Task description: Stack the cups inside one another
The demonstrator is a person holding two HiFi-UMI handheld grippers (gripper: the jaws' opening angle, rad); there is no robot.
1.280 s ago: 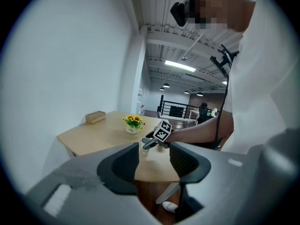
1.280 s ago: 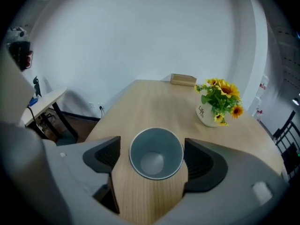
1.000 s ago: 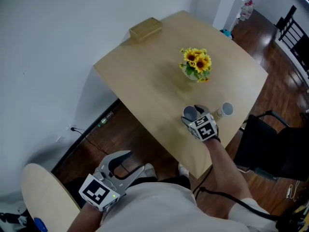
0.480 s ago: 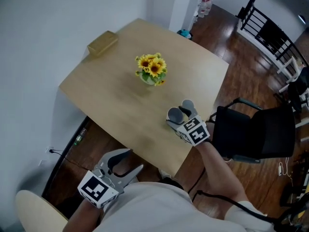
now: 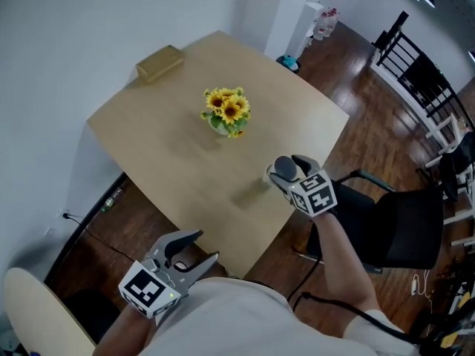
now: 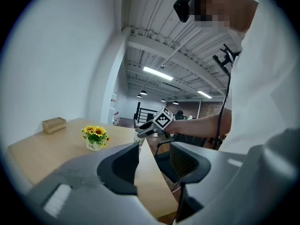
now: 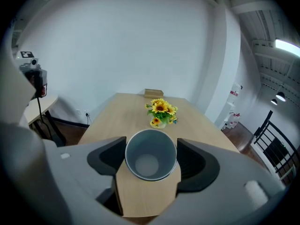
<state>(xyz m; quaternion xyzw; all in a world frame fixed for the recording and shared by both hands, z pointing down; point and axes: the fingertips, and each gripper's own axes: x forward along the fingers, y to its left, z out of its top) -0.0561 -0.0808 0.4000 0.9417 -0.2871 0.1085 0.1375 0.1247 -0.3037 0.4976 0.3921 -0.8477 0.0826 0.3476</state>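
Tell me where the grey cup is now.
The right gripper holds the grey cup between its jaws, near the table's right edge, nearer the person than the sunflowers.

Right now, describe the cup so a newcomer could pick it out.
At the edge of the wooden table nearest the black chair, the right gripper holds it between its jaws. It is an empty, open-mouthed cup, grey inside, unlike the sunflower pot mid-table and the tan box at the far corner.

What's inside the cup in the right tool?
Nothing: the cup shows bare grey walls and bottom. The right tool covers its sides, and whatever lies under it is hidden.
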